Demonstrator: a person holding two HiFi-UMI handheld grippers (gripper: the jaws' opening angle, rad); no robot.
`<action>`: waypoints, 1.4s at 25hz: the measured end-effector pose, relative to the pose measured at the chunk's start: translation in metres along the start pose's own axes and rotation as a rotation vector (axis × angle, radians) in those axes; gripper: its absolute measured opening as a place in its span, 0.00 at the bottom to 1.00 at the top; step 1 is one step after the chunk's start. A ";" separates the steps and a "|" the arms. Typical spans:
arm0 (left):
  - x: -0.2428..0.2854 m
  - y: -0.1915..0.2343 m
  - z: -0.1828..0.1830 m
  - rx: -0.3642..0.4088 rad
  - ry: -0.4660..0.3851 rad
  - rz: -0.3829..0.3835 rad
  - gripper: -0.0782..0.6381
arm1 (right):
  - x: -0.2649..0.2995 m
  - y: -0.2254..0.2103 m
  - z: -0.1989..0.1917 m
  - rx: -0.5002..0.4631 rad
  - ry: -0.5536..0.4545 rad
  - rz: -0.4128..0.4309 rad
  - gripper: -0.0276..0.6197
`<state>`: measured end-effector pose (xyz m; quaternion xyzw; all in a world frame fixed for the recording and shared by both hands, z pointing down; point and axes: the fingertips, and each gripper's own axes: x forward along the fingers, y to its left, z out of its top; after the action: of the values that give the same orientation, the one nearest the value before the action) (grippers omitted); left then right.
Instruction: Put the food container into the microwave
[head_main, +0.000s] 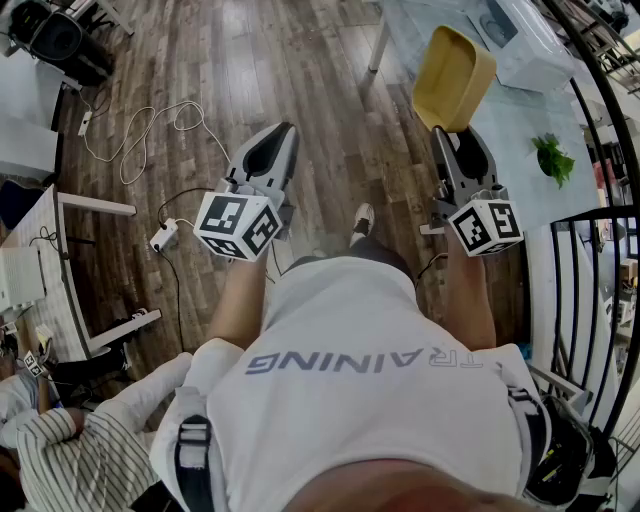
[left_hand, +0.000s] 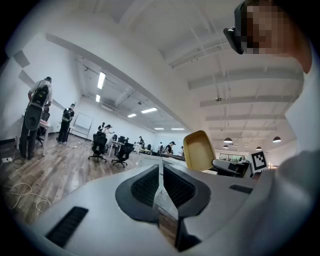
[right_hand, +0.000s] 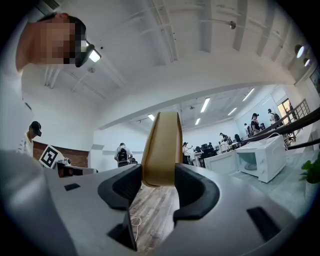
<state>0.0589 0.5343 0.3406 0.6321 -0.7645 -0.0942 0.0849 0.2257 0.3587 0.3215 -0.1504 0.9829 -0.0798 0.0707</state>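
The food container (head_main: 452, 78) is a mustard-yellow plastic tub, held tilted in the air with its hollow side showing. My right gripper (head_main: 453, 130) is shut on its rim. In the right gripper view the container (right_hand: 161, 147) stands edge-on between the two pads (right_hand: 190, 187). The white microwave (right_hand: 261, 158) sits on a table far off to the right, and it also shows at the top right of the head view as microwave (head_main: 520, 38). My left gripper (head_main: 279, 136) hangs over the floor, shut and empty. In its own view the left gripper (left_hand: 161, 172) has the container (left_hand: 199, 150) to its right.
Below me is a wood floor with a white cable (head_main: 140, 135) and a power strip (head_main: 160, 237). A white desk (head_main: 40, 270) stands at the left. A green plant (head_main: 552, 158) and a black railing (head_main: 590, 260) are at the right. A striped sleeve (head_main: 70, 450) is at the bottom left.
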 end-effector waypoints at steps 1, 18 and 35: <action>0.000 0.001 -0.001 -0.005 0.000 0.001 0.19 | 0.001 0.001 0.000 -0.002 0.003 0.005 0.39; 0.011 0.013 -0.006 -0.049 0.022 -0.010 0.19 | 0.015 -0.006 -0.007 0.043 -0.015 0.006 0.39; 0.095 0.037 -0.008 -0.075 0.045 0.028 0.19 | 0.081 -0.077 -0.014 0.118 0.027 0.038 0.39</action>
<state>0.0082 0.4470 0.3581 0.6196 -0.7671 -0.1075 0.1269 0.1687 0.2636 0.3393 -0.1263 0.9800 -0.1384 0.0678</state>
